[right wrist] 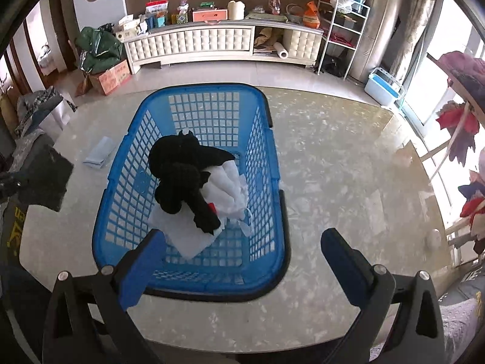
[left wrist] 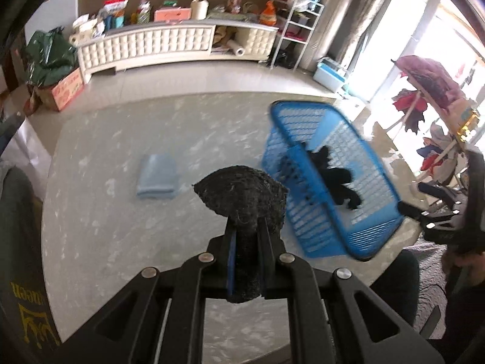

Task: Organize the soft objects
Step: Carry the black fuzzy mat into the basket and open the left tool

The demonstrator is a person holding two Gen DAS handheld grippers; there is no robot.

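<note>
Two grippers were in my hands over the marbled table [right wrist: 333,163]. My left gripper [left wrist: 246,227] was clamped tight on a dark grey knitted cloth [left wrist: 242,194], whose upper part bulged out above the fingers while the rest was pinched between them; it hung above the table, just left of the blue basket [left wrist: 372,163]. In the right wrist view that same cloth showed at the far left edge, held off the surface. My right gripper [right wrist: 242,242] stood wide apart with nothing between its blue-padded fingers [right wrist: 142,261], hovering at the basket's near rim. Inside the basket lay a black plush toy [right wrist: 182,179] resting on white cloths [right wrist: 230,188]. A folded light blue cloth [left wrist: 157,176] sat on the table, apart from the basket on its left side.
</note>
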